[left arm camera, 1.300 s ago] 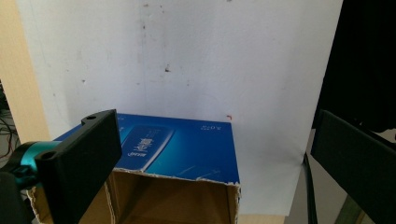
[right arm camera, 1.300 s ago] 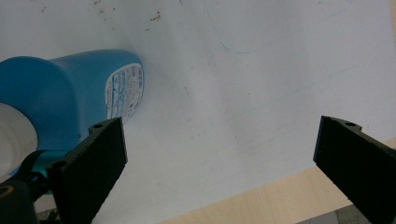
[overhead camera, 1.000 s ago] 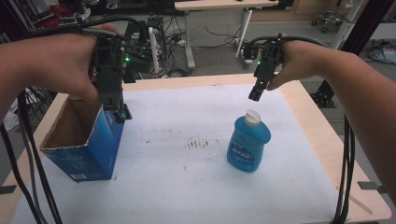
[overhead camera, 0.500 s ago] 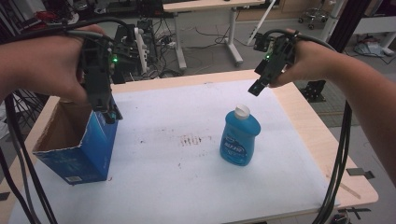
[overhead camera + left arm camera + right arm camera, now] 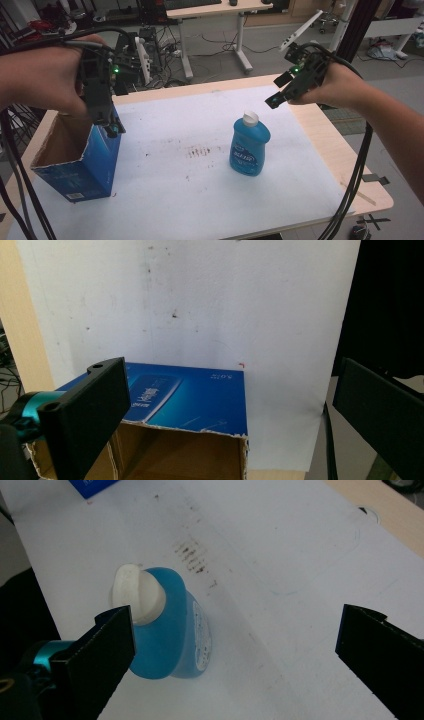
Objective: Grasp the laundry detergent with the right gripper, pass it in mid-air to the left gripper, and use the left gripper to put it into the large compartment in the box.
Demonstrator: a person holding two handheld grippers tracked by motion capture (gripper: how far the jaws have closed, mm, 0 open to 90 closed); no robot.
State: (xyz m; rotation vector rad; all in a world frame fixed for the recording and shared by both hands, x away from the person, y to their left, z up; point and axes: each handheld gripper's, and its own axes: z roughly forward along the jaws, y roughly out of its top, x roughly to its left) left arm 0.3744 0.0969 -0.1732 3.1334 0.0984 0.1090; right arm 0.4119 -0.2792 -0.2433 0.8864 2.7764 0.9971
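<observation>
Left tongs (image 5: 111,127) spread above box (image 5: 80,165), right tongs (image 5: 278,96) tilted toward bottle (image 5: 249,145)

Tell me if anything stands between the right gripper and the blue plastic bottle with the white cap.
Nothing visible does. The right gripper hangs open above and to the right of the blue plastic bottle with the white cap, with only air and bare white table cover between them. The blue cardboard box stands far left.

The high camera looked forward and down over my forearms onto the bench (image 5: 320,150). My left gripper's camera peered steeply down, close over the blue box (image 5: 190,400). My right gripper's camera looked down from farther up at the blue bottle (image 5: 165,630). All three shared the white mat (image 5: 200,200).
</observation>
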